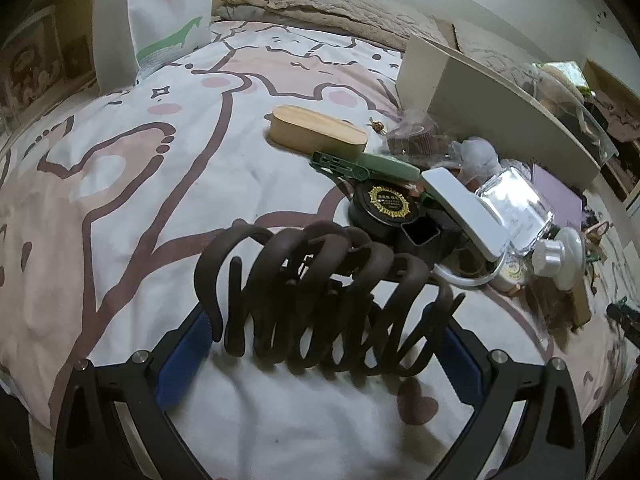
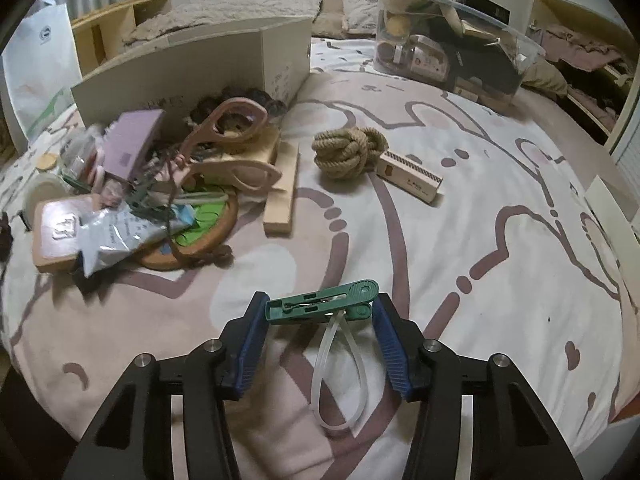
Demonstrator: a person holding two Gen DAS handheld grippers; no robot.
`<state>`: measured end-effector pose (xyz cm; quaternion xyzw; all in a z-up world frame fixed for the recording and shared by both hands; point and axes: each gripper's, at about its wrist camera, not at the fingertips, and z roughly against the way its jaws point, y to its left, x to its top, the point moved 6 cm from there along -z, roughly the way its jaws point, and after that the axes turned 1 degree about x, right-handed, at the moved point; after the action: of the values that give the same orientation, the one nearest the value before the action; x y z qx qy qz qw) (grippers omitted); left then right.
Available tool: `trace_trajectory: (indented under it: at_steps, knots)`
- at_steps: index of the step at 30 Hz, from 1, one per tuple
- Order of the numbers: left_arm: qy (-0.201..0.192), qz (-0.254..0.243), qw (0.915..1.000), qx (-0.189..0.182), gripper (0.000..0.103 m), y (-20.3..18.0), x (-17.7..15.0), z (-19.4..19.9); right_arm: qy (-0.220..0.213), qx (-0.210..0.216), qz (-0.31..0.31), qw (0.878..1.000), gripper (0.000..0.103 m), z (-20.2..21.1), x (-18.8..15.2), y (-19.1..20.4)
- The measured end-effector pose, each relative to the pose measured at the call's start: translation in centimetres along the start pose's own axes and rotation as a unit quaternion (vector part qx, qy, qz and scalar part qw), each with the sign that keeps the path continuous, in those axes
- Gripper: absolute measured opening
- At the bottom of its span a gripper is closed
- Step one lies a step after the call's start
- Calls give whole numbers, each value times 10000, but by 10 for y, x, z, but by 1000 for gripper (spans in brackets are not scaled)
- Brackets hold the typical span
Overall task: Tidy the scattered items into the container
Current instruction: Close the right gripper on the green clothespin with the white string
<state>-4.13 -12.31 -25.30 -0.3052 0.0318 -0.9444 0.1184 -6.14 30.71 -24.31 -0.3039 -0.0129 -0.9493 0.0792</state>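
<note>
right tongs (image 2: 320,312) clamp the green plastic clothes peg (image 2: 324,302) endwise, risking slippage; left tongs (image 1: 324,340), wide, straddle the brown claw hair clip (image 1: 320,292).

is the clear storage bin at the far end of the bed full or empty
Full. The clear bin holds boxes and round items visible through its wall, with a woven item and green packaging rising above its rim.

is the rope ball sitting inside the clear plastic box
No, the rope ball lies on the bedspread beside a small carton, well apart from the clear plastic box behind it.
</note>
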Motion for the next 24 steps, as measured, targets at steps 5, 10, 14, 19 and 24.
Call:
trace_trajectory:
  at_steps: [5,10,14,19,24]
  knots:
    - [-39,84,9999,-72,102,1,2,1,-92,135,-238,9996,53,12,3,0]
    - [-175,29,9998,-69,96,1,4,6,-129,61,-363,9992,53,20,4,-1]
    - [-368,-170,9992,69,94,-3,6,11,-139,-15,-333,9993,53,24,4,0]
    - [-549,-259,9982,9,93,-8,11,22,-150,43,-371,9992,53,28,6,2]
    - [-500,-182,9985,-107,93,-10,14,24,-197,188,-515,9983,53,30,11,3]
